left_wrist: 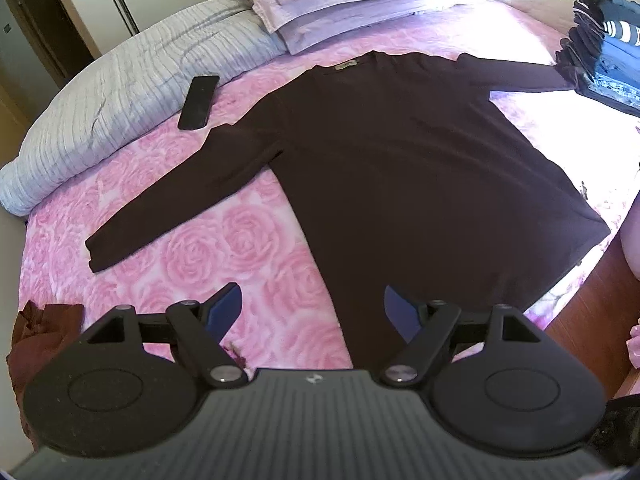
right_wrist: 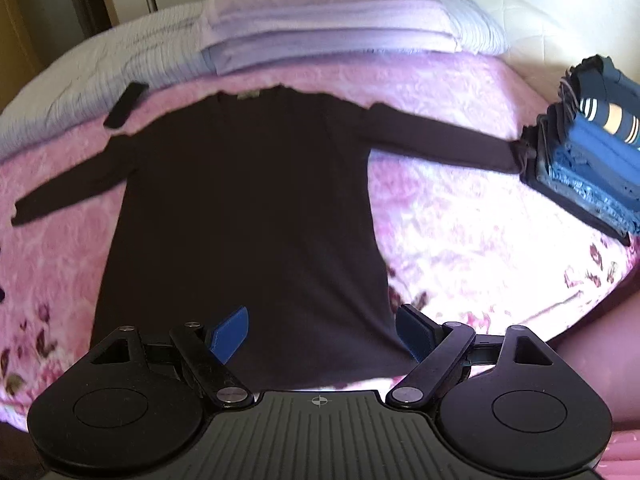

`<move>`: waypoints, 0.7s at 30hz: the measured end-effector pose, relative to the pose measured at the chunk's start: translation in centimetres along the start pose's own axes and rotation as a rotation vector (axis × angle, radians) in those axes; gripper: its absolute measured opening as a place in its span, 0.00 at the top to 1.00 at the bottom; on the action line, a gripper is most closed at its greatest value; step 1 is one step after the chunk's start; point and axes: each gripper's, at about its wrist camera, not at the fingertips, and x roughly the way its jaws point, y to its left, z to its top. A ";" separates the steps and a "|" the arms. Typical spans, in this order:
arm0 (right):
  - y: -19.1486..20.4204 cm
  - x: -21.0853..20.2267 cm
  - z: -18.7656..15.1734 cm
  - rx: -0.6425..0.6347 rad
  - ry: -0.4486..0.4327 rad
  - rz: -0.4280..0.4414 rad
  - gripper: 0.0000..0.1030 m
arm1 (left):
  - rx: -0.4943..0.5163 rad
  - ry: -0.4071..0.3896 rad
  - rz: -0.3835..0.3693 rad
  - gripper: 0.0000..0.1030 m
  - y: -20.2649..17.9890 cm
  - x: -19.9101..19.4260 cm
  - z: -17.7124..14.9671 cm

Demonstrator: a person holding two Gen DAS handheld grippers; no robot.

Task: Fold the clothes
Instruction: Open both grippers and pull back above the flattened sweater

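Left wrist view: left tongs (left_wrist: 313,312) were spread wide, nothing between the blue pads (left_wrist: 227,310), hovering above the near hem of the dark long-sleeve top (left_wrist: 400,168). Top lay flat on the bed (left_wrist: 200,256), on the pink rose-print cover, collar away from the camera, tag showing at the neck, both sleeves angled outward. Black phone (left_wrist: 199,102) sat just beyond the picture-left sleeve, at the edge of a grey quilted blanket (left_wrist: 120,92). Folded pinkish linen (left_wrist: 320,4) was stacked past the collar. Picture-right cuff reached a stack of folded clothes (left_wrist: 608,56), blues and darks. A crumpled reddish-brown garment (left_wrist: 40,340) lay at the near left edge.

Right wrist view: frame was somewhat blurred. Right tongs (right_wrist: 322,332) were also released, pads apart, empty, over the top's (right_wrist: 248,208) hem; one pad over the fabric, the other at its picture-right edge. Same stack (right_wrist: 592,160) sat at far right, touching the cuff as far as I could tell. Phone (right_wrist: 126,106) was by the picture-left shoulder.
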 end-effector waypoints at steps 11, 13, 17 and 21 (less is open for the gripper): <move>2.1 -0.2 0.1 -0.077 -0.008 0.009 0.19 | 0.069 -0.038 -0.041 0.27 -3.0 -0.2 3.2; 2.5 0.0 0.1 -0.085 0.002 0.016 0.19 | 0.074 -0.034 -0.037 0.26 -3.1 -0.1 3.4; 3.3 0.7 -0.3 -0.112 0.039 0.036 0.19 | 0.079 -0.021 -0.028 0.26 -3.3 0.0 3.5; 4.2 1.1 -0.9 -0.138 0.065 0.057 0.19 | 0.088 -0.013 -0.020 0.26 -3.4 0.0 3.4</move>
